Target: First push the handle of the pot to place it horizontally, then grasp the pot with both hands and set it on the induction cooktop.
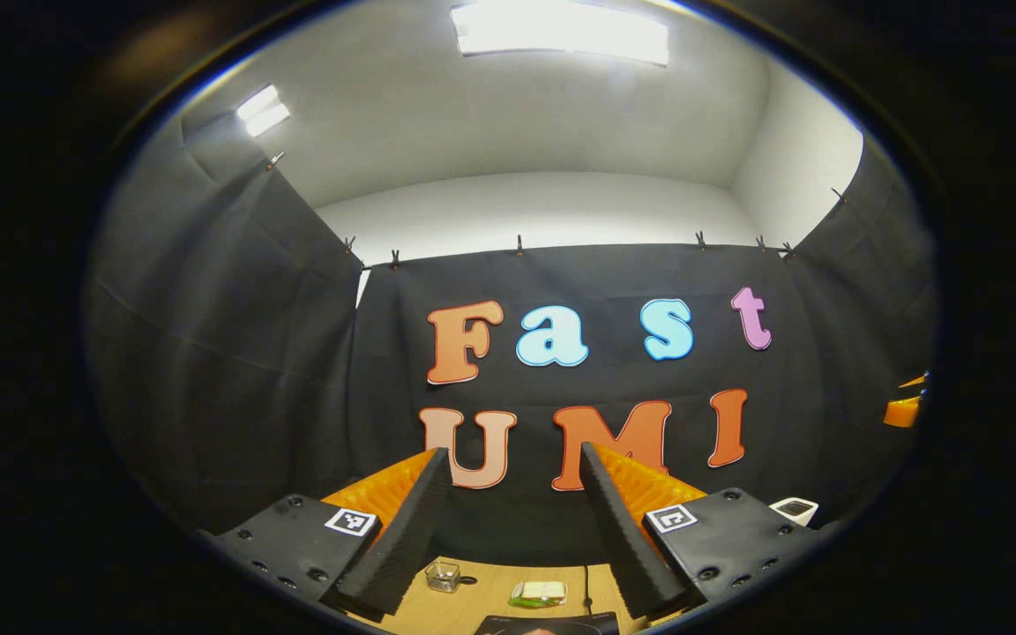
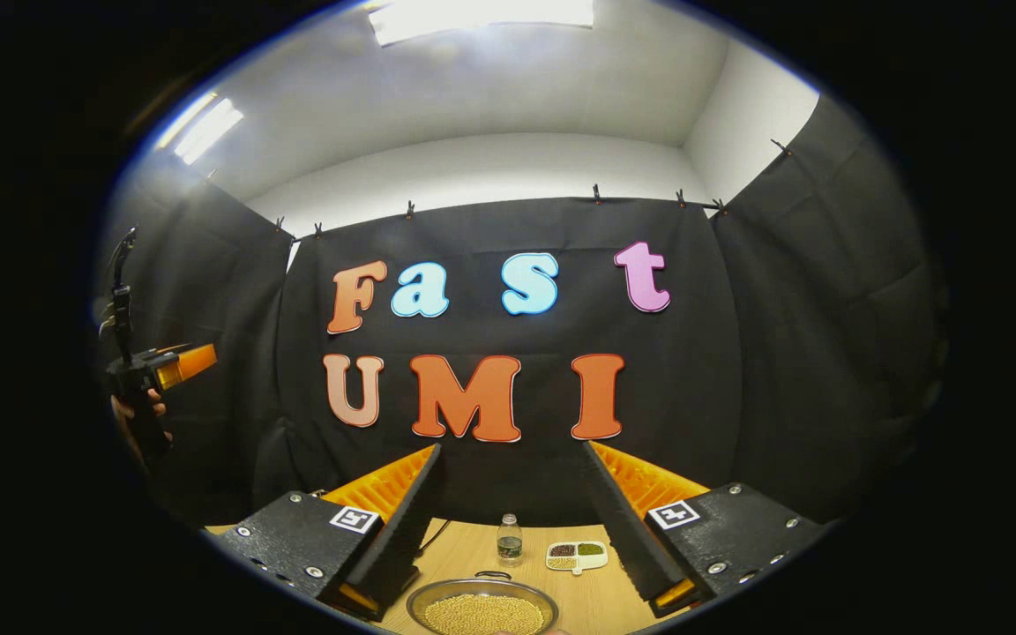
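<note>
A round metal pot (image 2: 483, 610) holding yellow grains sits on the wooden table at the bottom of the right gripper view, low between the fingers. A small dark part (image 2: 492, 575) shows at its far rim. My right gripper (image 2: 512, 450) is open, held above the table and aimed at the back wall, touching nothing. In the left gripper view my left gripper (image 1: 515, 454) is open too, raised and holding nothing. Below it a dark flat slab (image 1: 552, 624), likely the induction cooktop, lies at the bottom edge. The left gripper (image 2: 175, 363) appears far left, held by a hand.
On the table (image 2: 578, 600) behind the pot stand a small bottle (image 2: 509, 540) and a divided dish (image 2: 577, 555) of grains. A small glass jar (image 1: 443, 576), a green and white item (image 1: 539, 593), a thin cable (image 1: 587, 589) and a white box (image 1: 795, 509) are also on it.
</note>
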Demonstrator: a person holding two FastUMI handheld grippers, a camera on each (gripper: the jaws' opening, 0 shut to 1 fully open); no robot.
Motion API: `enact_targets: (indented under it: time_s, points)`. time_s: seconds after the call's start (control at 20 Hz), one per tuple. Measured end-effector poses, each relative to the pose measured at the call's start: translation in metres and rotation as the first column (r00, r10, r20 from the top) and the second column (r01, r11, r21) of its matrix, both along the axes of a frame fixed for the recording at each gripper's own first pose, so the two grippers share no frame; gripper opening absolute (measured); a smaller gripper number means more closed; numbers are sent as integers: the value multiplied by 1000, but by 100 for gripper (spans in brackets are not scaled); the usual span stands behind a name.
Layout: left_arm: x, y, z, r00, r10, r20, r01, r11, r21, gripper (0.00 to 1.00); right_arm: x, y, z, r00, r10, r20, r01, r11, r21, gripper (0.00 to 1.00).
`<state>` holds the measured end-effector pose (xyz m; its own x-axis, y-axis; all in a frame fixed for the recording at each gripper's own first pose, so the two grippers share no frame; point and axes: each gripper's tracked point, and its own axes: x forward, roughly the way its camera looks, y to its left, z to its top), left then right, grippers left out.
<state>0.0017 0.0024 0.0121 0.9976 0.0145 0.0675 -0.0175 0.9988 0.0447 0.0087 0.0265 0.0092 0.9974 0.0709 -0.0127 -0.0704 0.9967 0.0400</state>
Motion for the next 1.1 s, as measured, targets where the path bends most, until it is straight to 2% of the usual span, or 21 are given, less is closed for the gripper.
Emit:
enact_targets:
  time_s: [0.3,0.35,0.4,0.5,0.55,0.6,0.65,0.75,0.85,0.9,1.0,1.1]
  points:
    - [-3,-1,10,1000,-6,25,6,1000,-8,98,-7,1,-6,1000,11,-23,-11,1000,-8,95]
    - [-3,-3,8,1000,-10,20,10,1000,-11,95,-7,2,-8,999,13,-33,-13,1000,-6,95]
    - [-3,-6,5,1000,-18,11,18,1000,-13,98,-8,3,-13,999,17,-48,-17,1000,-6,95]
    - [-3,-7,4,1000,-21,1,21,1000,-16,98,-7,7,-31,994,30,-101,-31,999,-13,95]
    - [-3,-7,3,1000,-21,-2,21,1000,-15,98,-7,9,-41,990,40,-136,-43,999,-14,91]
    - [-3,-7,1,1000,-18,-3,18,1000,-16,98,-8,12,-51,983,53,-174,-56,998,-14,95]
    - [-3,-7,-2,1000,-20,-9,20,1000,-13,98,-9,15,-62,975,67,-211,-70,997,-10,95]
    - [-4,-9,-10,999,-29,-31,28,1000,-12,98,-9,27,-87,951,102,-292,-106,994,4,94]
    - [-4,-12,-20,997,-42,-61,41,999,-20,97,-14,38,-113,915,144,-376,-147,989,22,88]
    - [-3,-10,-20,997,-41,-67,40,999,-17,98,-16,42,-125,893,163,-418,-166,986,31,83]
    - [-2,-6,-23,997,-29,-75,29,1000,-2,93,-21,52,-149,845,203,-495,-194,979,71,76]
    - [0,-5,-26,996,-24,-83,24,1000,3,95,-31,65,-174,782,248,-572,-215,969,126,70]
